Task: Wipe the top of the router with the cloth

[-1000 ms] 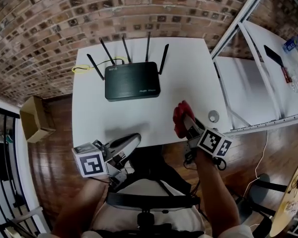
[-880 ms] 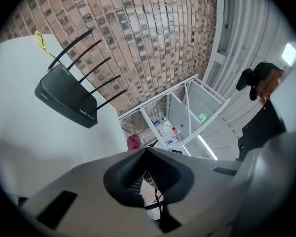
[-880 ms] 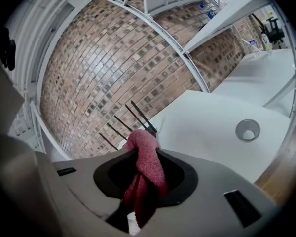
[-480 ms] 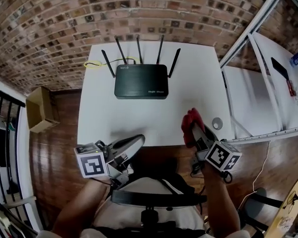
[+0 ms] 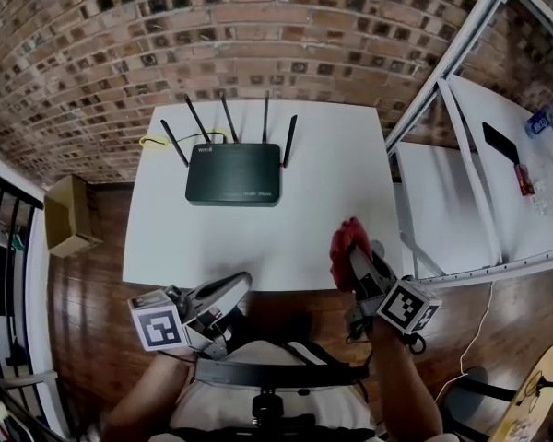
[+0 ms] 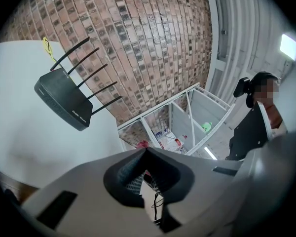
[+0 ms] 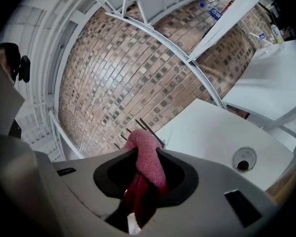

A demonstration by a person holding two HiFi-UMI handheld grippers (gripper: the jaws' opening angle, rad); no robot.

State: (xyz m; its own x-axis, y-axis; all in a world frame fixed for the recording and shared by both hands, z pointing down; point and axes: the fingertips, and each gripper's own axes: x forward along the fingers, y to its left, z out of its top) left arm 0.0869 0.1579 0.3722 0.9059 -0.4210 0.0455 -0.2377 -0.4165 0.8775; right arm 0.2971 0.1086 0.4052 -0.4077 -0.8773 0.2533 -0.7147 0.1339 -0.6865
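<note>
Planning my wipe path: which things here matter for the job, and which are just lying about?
Job: flat black router with antennas; red terry cloth, in right gripper.
Lying about: yellow cable; brown cardboard box; clear plastic bottle.

A flat black router is set on the far part of the white surface, with five thin antennas raised along its back edge. A bunched red cloth is clamped in the right tool at the surface's near edge, well apart from the router.
</note>
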